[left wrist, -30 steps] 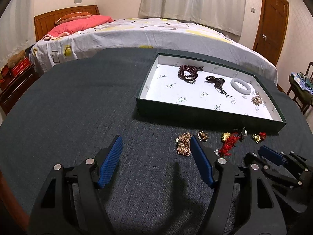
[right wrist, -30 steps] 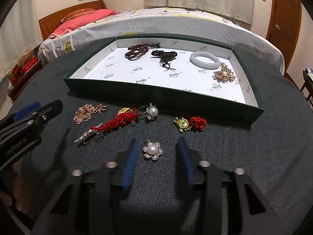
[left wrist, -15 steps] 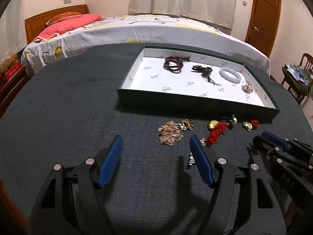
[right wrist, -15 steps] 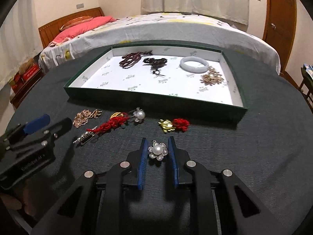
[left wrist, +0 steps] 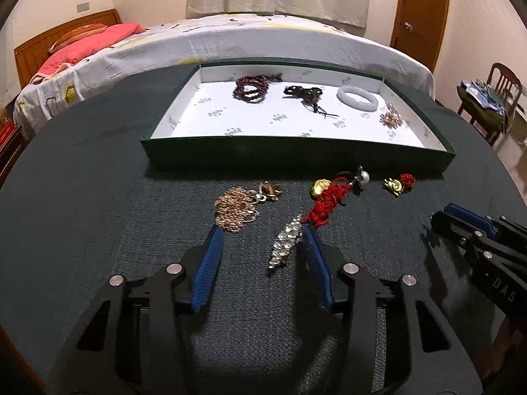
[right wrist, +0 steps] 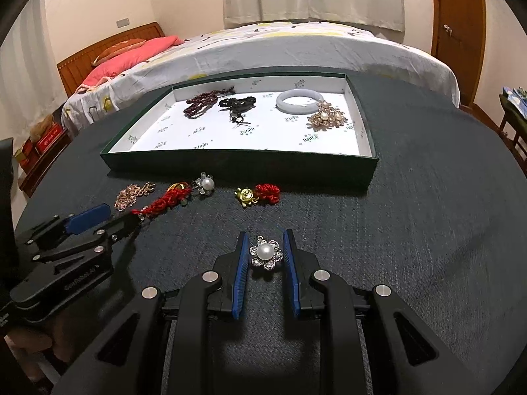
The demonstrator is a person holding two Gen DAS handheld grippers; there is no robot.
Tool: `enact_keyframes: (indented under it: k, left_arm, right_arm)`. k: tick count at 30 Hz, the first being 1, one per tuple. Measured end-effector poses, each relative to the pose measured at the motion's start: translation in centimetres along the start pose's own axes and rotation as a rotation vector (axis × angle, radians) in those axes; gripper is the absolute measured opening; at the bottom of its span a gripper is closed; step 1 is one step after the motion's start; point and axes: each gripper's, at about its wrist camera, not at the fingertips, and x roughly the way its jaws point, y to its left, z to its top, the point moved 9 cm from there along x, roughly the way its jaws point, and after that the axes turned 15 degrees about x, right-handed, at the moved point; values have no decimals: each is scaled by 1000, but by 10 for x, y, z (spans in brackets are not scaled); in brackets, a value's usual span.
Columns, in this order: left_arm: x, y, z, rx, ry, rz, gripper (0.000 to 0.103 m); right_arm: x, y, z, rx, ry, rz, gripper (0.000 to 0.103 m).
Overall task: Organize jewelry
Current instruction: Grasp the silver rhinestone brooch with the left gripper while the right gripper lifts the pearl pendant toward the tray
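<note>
Two hand-held grippers at work, five loose pieces outside the tray

Right hand-held gripper [right wrist: 266, 252]: jaws narrow, set either side of the pearl flower brooch [right wrist: 265, 255]. Whether the pads press its petals or stand just off them cannot be told; the brooch looks clear of the dark surface [right wrist: 411, 230], though this too is uncertain.

Left hand-held gripper [left wrist: 262, 245]: jaws have just been closing and are part-way in, open on the surface. The rhinestone pin [left wrist: 286, 245] lies between them, close to the right finger [left wrist: 314, 256], untouched as far as can be seen.

Tray [right wrist: 243, 166]: green, white-lined; holds a dark red bead bracelet [right wrist: 201, 102], a black cord piece [right wrist: 237, 104], a pale bangle [right wrist: 299, 101] and a gold pearl brooch [right wrist: 326, 117].

Loose in front of the tray: gold chain bundle [left wrist: 234, 209], red knotted tassel [left wrist: 329, 202], small gold and red charm [left wrist: 399, 184].

Handling advice: centre the left jaws over the pin before closing, so the red tassel touching its far end is not caught too. Carry the brooch level over the tray wall and set it in a bare patch of lining.

Hard to make out: the printed marks on the lining; how the tassel, a gold bead and a pearl piece beside it are joined.
</note>
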Motion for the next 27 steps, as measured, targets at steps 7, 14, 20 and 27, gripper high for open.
enact_keyframes:
  k: [7,14,20,27]
  left_arm:
    - [1,-8,-1,41,-1,-12,22]
    - [-3,-11,-2,47,-12,-6,15]
    - [-21,-8,1,41,-51,13,14]
    - [-49,-6,12,29,-112,22,14]
  right_arm:
    - [-2,-3,0,10,-4,10,22]
    - [-6,-6,-1,12,-13,12,22]
    - [-15,-5,-1,3,-33,14,22]
    - [-29,1,2,-6,-60,29,22]
